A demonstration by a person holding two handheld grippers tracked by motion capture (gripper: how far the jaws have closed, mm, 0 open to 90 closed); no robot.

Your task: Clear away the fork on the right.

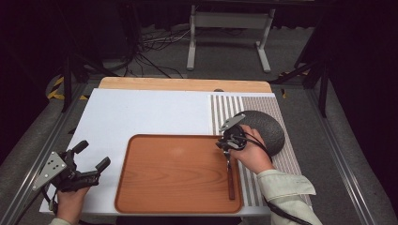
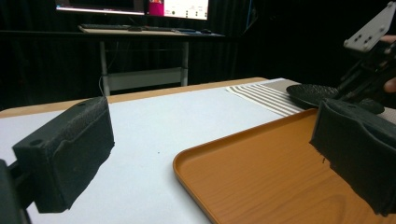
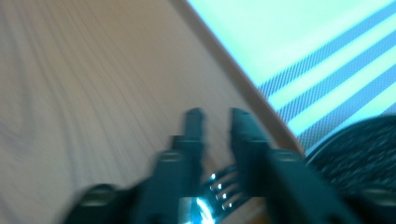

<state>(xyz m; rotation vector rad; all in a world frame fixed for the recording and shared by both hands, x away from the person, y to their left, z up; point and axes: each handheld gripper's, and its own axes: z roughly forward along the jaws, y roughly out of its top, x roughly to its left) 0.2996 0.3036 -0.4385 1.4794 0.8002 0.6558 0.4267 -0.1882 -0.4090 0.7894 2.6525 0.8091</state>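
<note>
A fork [image 1: 230, 180] with a dark wooden handle lies along the right side of the wooden tray [image 1: 173, 176]. My right gripper [image 1: 227, 143] hovers over the fork's head near the tray's far right corner. In the blurred right gripper view its jaws stand almost together above the tray [image 3: 93, 93], with nothing between the tips [image 3: 217, 116], and the fork's tines [image 3: 223, 186] glint below them. My left gripper [image 1: 91, 154] rests left of the tray, open and empty. Its pads [image 2: 70, 149] stand wide apart in the left gripper view.
A dark round plate [image 1: 265, 129] sits on a striped placemat [image 1: 225, 105] right of the tray, close to my right gripper. A white board [image 1: 141, 112] covers the table. The floor beyond holds cables and a stand's white legs [image 1: 225, 42].
</note>
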